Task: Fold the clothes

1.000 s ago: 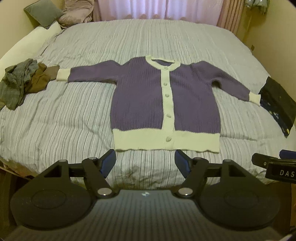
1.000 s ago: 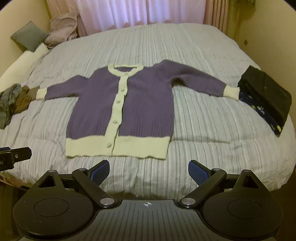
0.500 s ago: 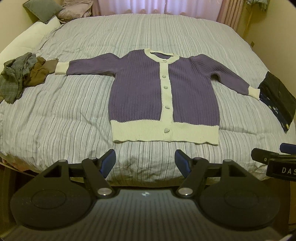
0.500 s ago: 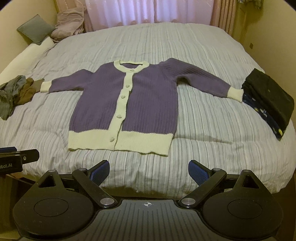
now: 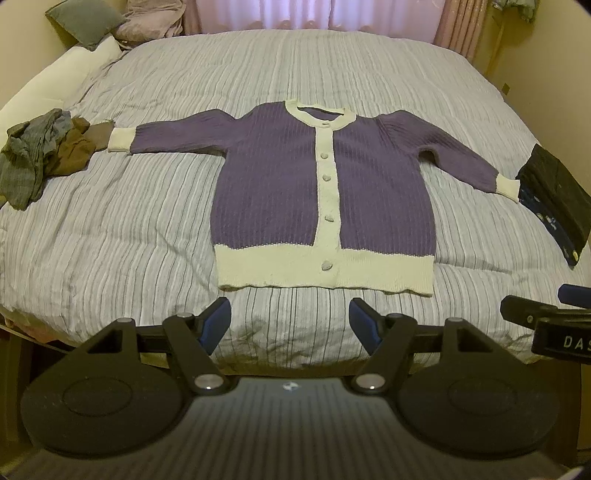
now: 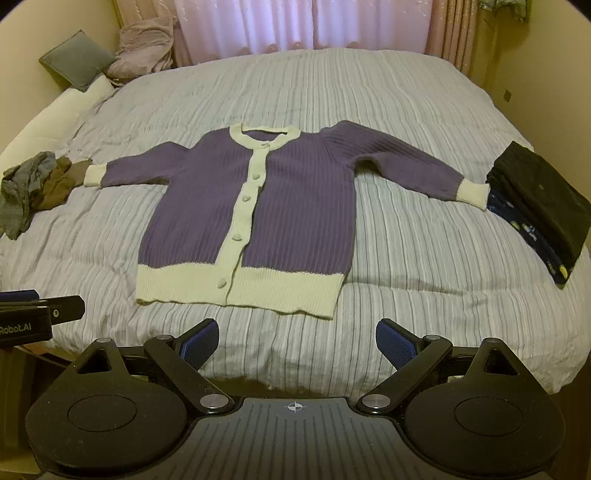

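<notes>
A purple cardigan with cream trim and buttons lies flat, face up, on the striped bed, both sleeves spread out. It also shows in the right wrist view. My left gripper is open and empty, just short of the cardigan's cream hem. My right gripper is open and empty, below the hem's right half. The right gripper's body shows at the right edge of the left wrist view.
A crumpled grey and brown clothes pile lies by the left cuff. A folded dark stack lies by the right cuff. Pillows sit at the bed's far left. A curtain hangs behind the bed.
Both views have shifted slightly, and the cardigan sits a little higher in the left view, a little lower in the right. Both grippers stay open. Nothing on the bed has moved.
</notes>
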Demonstrator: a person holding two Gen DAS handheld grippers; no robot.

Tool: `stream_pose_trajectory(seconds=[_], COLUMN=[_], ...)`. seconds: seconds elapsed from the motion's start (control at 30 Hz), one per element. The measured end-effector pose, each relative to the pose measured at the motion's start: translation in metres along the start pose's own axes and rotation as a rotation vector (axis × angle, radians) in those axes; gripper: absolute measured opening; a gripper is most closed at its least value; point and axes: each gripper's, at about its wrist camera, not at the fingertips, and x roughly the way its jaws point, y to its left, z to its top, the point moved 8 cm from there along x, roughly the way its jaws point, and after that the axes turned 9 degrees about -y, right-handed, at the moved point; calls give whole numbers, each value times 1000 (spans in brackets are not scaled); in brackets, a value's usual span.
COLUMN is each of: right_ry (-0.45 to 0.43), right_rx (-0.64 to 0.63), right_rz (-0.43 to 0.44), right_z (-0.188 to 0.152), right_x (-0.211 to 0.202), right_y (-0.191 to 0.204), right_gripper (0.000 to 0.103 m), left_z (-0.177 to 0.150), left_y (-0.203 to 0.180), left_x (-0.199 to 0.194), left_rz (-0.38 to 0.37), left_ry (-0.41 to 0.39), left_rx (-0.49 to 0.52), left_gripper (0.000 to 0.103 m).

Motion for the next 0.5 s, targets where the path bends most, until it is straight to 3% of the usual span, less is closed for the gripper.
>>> stream_pose_trajectory(seconds=[0.3,0.5], right_ry=[3,-61], right_rx=[4,143], right_rz=[16,-10], right_z=[12,37], right_x=[13,27], right_y=[0,-18], right_gripper=[95,95], left_z=[7,25], left_y=[12,32], left_x=[11,35], left_rz=[13,-12], left_ry=[10,1], left_rx=[-40,-65], left_gripper=[68,74])
